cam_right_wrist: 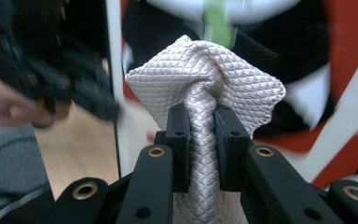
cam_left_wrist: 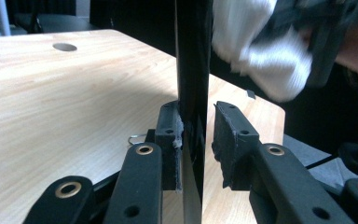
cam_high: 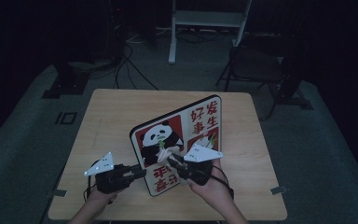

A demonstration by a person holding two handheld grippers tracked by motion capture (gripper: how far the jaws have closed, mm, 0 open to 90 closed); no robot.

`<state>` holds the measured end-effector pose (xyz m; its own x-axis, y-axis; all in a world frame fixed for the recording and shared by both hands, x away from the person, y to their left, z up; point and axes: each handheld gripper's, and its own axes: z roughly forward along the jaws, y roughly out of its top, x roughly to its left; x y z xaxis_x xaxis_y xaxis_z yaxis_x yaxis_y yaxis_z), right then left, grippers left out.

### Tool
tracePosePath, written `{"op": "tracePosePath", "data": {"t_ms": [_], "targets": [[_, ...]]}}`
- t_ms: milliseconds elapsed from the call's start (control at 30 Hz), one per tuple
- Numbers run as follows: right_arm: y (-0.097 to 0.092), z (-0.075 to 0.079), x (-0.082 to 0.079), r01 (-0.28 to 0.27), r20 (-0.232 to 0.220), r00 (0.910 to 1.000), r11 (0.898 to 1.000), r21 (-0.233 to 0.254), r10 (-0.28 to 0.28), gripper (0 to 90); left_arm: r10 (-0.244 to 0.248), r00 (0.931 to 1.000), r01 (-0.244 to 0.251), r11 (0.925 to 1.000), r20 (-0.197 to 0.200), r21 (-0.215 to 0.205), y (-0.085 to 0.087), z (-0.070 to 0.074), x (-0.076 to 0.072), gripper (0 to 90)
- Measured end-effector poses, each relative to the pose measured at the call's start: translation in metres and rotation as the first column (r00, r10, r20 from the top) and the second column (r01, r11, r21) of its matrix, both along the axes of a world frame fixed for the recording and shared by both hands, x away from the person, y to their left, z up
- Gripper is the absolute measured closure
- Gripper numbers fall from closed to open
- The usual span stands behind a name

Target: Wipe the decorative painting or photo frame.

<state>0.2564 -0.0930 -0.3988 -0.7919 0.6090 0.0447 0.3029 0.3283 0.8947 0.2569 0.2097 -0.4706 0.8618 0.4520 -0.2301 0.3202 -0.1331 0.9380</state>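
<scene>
Centre of the high view: my left gripper has the edge of the tilted panda board between its jaws, one pad touching, the other standing just clear. My right gripper clamps a bunched white cloth against the board's face, above the wooden table.

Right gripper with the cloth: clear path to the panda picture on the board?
Probably yes. The right gripper, jaws shut on the white cloth, is already right in front of the board's panda face with nothing between. The left gripper sits at the board's edge, off to the side.
</scene>
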Motion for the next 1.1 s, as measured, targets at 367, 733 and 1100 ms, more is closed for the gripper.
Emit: {"op": "tracePosePath", "data": {"t_ms": [367, 733, 1100], "targets": [[0.007, 0.06, 0.008, -0.004, 0.136, 0.9907, 0.996, 0.086, -0.008, 77.9, 0.026, 0.9996, -0.026, 0.9993, 0.007, -0.026, 0.006, 0.011, -0.004, 69.7], [0.03, 0.08, 0.02, -0.019, 0.188, 0.9822, 0.994, 0.11, -0.002, 77.8, 0.027, 0.9996, -0.027, 0.9991, 0.01, -0.033, 0.008, 0.012, -0.005, 78.4], [0.037, 0.054, 0.026, 0.014, 0.168, 0.9855, 0.999, 0.05, -0.023, 77.9, 0.01, 0.9999, -0.01, 0.9992, 0.0, -0.038, 0.007, 0.011, -0.004, 78.7]]}}
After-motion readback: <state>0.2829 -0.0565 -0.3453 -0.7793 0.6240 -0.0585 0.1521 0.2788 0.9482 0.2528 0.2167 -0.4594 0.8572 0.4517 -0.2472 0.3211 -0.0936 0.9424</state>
